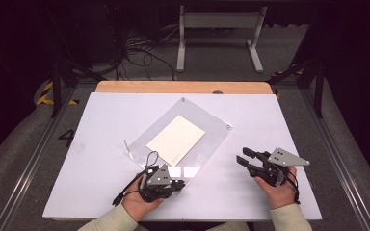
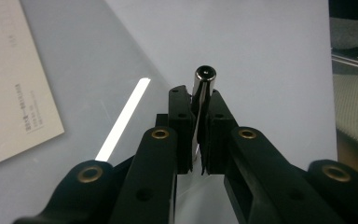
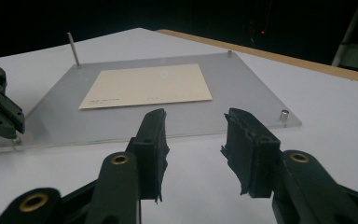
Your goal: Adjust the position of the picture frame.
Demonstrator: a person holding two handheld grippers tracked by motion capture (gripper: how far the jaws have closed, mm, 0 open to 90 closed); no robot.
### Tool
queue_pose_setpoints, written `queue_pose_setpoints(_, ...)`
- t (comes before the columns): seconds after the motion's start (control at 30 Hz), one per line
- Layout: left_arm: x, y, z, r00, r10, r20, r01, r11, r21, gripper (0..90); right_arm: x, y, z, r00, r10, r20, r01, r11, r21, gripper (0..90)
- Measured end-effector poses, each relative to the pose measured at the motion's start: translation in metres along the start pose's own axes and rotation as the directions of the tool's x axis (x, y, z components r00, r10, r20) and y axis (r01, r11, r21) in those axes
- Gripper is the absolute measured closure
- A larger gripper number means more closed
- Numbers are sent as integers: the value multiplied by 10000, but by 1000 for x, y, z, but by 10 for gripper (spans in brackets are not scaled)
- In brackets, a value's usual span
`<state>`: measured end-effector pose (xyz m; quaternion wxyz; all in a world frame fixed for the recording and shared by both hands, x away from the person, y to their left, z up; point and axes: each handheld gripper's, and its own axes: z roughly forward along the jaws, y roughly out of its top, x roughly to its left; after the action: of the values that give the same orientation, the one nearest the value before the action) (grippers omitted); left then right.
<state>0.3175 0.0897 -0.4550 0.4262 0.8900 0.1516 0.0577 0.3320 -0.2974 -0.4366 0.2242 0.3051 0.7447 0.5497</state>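
Note:
A clear acrylic plate (image 1: 207, 139) lies askew on the white table (image 1: 101, 183), with a cream card (image 1: 176, 139) resting on it. Small metal posts stand at its corners: a short one (image 3: 284, 115), a far one (image 3: 229, 53) and a tall thin one (image 3: 73, 49). At the plate's near corner my left gripper (image 1: 176, 184) is shut on a shiny metal post (image 2: 205, 81), which pokes out between its jaws. My right gripper (image 3: 193, 126) hovers open to the right of the plate (image 3: 242, 88), with nothing between its fingers. The left gripper (image 3: 0, 112) also shows at that view's left edge.
A wooden strip (image 1: 183, 86) runs along the table's far edge. Beyond it stand a white frame (image 1: 219, 38) and loose cables (image 1: 139, 53) on the floor. Bare table lies to the left and right of the plate.

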Motion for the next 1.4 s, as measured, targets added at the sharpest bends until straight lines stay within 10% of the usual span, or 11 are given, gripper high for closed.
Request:
queue_pose_setpoints(0.3, 16, -25, -43, 9915, -892, -942, 892, 9960, -48, 846, 0, 8, 15, 9977, -264, -631, 280, 9993, 242, 703)
queue_pose_setpoints(0.6, 42, -56, -83, 9466, -2128, -2420, 2087, 9770, -431, 846, 3, 16, 35, 9914, -609, -1160, 703, 9945, 781, 728)
queue_pose_setpoints(0.77, 59, -72, -99, 8972, -2779, -3431, 2635, 9605, -890, 845, 2, 18, 41, 9896, -581, -1316, 710, 9929, 959, 716)
queue_pose_setpoints(0.97, 85, -94, -109, 8087, -3771, -4514, 3464, 9256, -1528, 843, 4, 21, 51, 9875, -615, -1452, 811, 9878, 1332, 722)
queue_pose_setpoints(1.17, 86, -94, -110, 8164, -3801, -4348, 3364, 9249, -1769, 793, 7, 32, 69, 9834, -788, -1633, 1112, 9734, 2002, 715)
queue_pose_setpoints(1.4, 84, -94, -112, 8057, -3956, -4408, 3421, 9184, -1989, 492, 4, 40, 102, 9742, -963, -2040, 1516, 9491, 2761, 696)
